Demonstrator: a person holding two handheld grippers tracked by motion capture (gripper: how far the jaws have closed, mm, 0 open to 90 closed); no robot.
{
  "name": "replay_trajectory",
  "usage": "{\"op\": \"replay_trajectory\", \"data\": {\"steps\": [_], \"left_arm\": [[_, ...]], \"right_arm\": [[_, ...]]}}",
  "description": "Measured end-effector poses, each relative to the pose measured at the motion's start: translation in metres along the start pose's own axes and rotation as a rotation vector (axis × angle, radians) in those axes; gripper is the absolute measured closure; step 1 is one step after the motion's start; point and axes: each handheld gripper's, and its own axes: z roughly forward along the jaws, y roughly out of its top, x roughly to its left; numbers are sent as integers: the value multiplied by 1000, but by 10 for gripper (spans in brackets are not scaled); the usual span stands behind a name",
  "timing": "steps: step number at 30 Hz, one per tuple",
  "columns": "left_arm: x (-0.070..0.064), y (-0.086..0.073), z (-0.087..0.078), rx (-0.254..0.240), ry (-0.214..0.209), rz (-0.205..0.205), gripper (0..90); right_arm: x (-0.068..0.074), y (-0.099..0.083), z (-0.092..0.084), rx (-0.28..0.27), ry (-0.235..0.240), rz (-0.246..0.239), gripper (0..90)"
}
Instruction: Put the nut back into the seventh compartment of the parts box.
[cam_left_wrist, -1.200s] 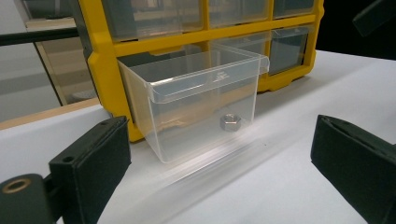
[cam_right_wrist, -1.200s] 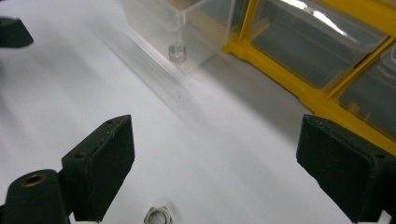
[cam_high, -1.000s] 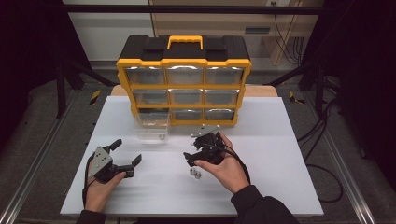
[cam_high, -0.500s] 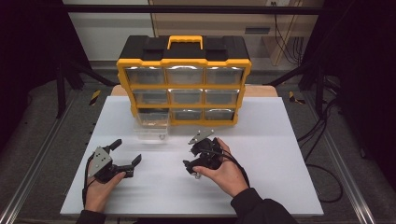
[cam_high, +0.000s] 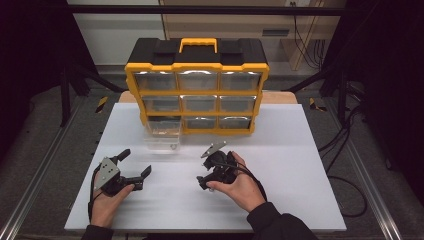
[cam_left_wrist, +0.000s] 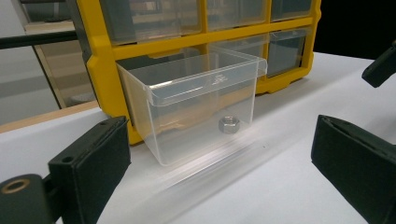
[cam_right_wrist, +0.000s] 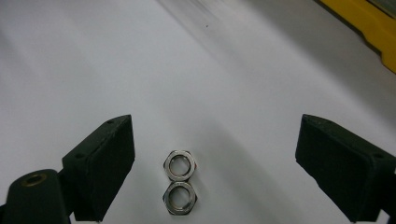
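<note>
The step in hand looks like the pick-up: the right tool (cam_right_wrist: 212, 172) hangs over two hex nuts (cam_right_wrist: 181, 181) that lie touching each other on the white bench (cam_high: 300, 165), its jaws spread wide to either side and gripping nothing. The left tool (cam_left_wrist: 219, 177) is open and empty too, facing the clear drawer (cam_left_wrist: 196, 107) pulled out of the yellow organizer (cam_high: 197, 87) — one nut (cam_left_wrist: 229, 124) already inside. Next, I judge, the right jaws must drop and close on a single nut — without nudging its neighbour.

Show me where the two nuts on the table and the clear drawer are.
upper nut (cam_right_wrist: 181, 164): right gripper view, on its rim.
lower nut (cam_right_wrist: 180, 198): right gripper view, on its rim.
clear drawer (cam_left_wrist: 196, 109): left gripper view, front wall.
</note>
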Motion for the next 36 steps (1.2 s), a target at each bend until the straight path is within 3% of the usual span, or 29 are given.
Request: {"op": "replay_trajectory", "data": {"steps": [9, 14, 15, 21, 30, 36], "left_arm": [[0, 0, 0, -1, -1, 0, 43], [0, 0, 0, -2, -1, 0, 44], [0, 0, 0, -2, -2, 1, 43], [-1, 0, 0, -4, -5, 1, 43], [-1, 0, 1, -2, -7, 3, 43], [0, 0, 1, -3, -5, 5, 43]], "right_arm": [[2, -3, 7, 40, 20, -13, 126], [5, -2, 9, 41, 26, 24, 125], [4, -3, 9, 47, 34, 1, 123], [3, -4, 11, 60, 40, 14, 140], [2, -5, 14, 67, 40, 25, 222], [4, -4, 15, 76, 68, 17, 312]]}}
